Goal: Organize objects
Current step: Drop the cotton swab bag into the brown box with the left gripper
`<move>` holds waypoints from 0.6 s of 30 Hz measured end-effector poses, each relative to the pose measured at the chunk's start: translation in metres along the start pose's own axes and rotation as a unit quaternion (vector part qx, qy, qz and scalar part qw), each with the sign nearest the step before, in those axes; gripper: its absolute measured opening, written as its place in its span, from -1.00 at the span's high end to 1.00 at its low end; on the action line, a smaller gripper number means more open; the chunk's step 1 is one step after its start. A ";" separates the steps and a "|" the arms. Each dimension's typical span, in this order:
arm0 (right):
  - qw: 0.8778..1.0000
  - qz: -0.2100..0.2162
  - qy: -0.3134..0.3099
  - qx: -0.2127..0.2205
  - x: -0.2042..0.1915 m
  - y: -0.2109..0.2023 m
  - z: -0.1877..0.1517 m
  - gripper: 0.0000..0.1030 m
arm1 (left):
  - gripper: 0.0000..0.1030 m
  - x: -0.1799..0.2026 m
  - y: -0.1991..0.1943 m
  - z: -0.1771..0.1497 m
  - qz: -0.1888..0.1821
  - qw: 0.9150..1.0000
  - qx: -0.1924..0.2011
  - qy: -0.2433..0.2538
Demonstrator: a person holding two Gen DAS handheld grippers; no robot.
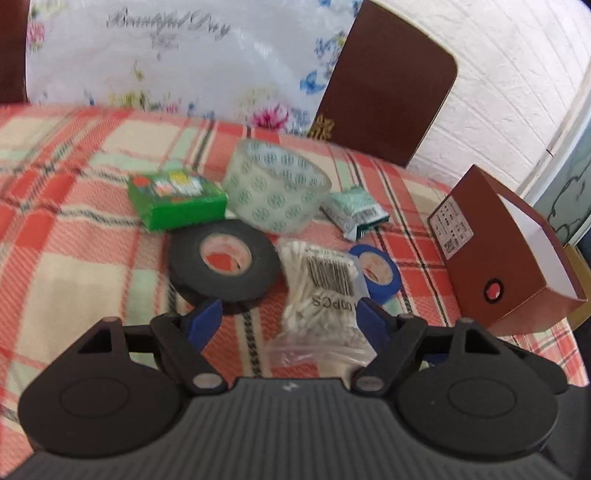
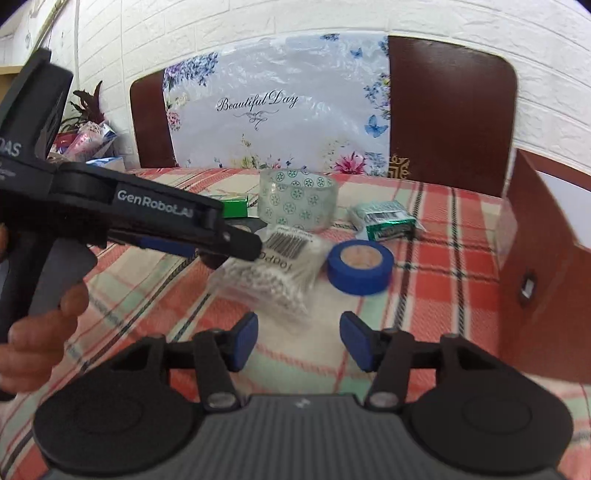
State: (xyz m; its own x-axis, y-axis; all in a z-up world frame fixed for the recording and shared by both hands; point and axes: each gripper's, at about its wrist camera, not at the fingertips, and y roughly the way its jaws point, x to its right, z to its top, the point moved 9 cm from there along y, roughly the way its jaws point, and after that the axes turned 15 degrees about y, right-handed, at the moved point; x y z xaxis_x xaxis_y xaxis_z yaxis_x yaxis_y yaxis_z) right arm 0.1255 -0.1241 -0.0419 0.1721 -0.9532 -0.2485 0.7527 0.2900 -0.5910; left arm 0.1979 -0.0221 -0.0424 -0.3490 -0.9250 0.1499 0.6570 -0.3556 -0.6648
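A red, cream and green plaid woven tablecloth (image 1: 74,229) meets a white brick wall (image 2: 258,26). The left gripper (image 1: 290,319), spread wide, straddles a clear crinkly plastic bag of cotton swabs (image 1: 325,295) at centre frame. The right gripper (image 2: 297,338) hangs spread, below a blue tape roll (image 2: 360,266).

My left hand-held gripper (image 2: 236,247) hides most of the black tape (image 2: 242,224) and green box (image 2: 236,207) at left centre; the brown box (image 2: 543,266) runs off the right edge.
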 end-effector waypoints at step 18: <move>0.975 -0.062 -0.046 0.209 0.022 -0.110 0.030 0.67 | 0.37 0.158 -0.088 0.074 -0.062 0.971 0.168 0.159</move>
State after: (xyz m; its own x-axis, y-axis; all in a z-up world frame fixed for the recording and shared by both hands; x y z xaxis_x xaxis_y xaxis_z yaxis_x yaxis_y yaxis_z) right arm 0.0660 -0.1795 0.0406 0.1049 -0.9880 -0.1133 0.9612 0.1300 -0.2435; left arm 0.1342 -0.1473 0.0938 -0.5926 -0.8036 -0.0550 0.7589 -0.5340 -0.3727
